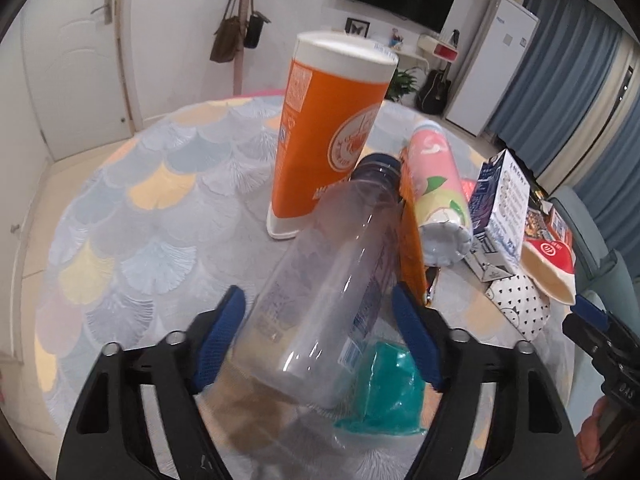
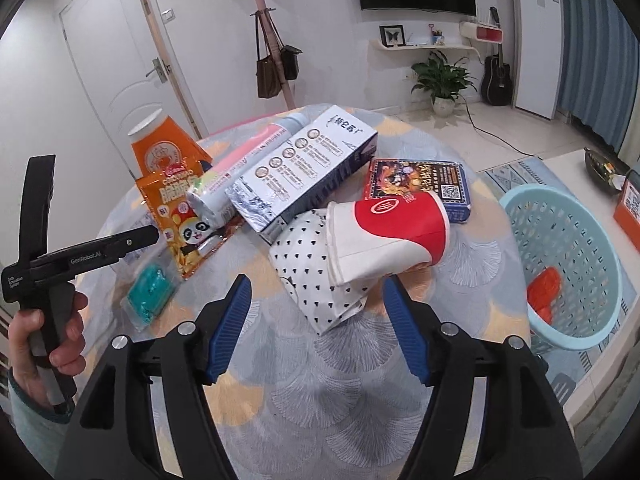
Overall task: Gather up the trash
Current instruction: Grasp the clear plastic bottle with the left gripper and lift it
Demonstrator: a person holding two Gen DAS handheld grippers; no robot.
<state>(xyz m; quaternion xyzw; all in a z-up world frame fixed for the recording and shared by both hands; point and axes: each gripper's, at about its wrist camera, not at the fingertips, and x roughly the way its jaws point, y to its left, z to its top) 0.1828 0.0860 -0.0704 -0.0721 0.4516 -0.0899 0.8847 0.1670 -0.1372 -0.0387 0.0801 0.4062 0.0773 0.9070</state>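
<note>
A clear plastic bottle (image 1: 320, 280) lies on the round table, its dark cap pointing away. My left gripper (image 1: 318, 298) straddles its body, open, with the blue pads close to both sides. A teal wrapper (image 1: 388, 392) lies under the right jaw. My right gripper (image 2: 316, 282) stands open over the near edge of a crushed white polka-dot paper cup (image 2: 316, 280). A red-and-white paper cup (image 2: 388, 232) lies on its side on top of that cup. Neither right pad touches them.
Behind stand a tall orange cup (image 1: 332, 132), a pink-and-green bottle (image 1: 436, 192), a blue-white carton (image 2: 312, 160), an orange panda snack packet (image 2: 184, 220) and a dark box (image 2: 420, 184). A light blue basket (image 2: 560, 328) stands on the floor at right, something orange-red inside.
</note>
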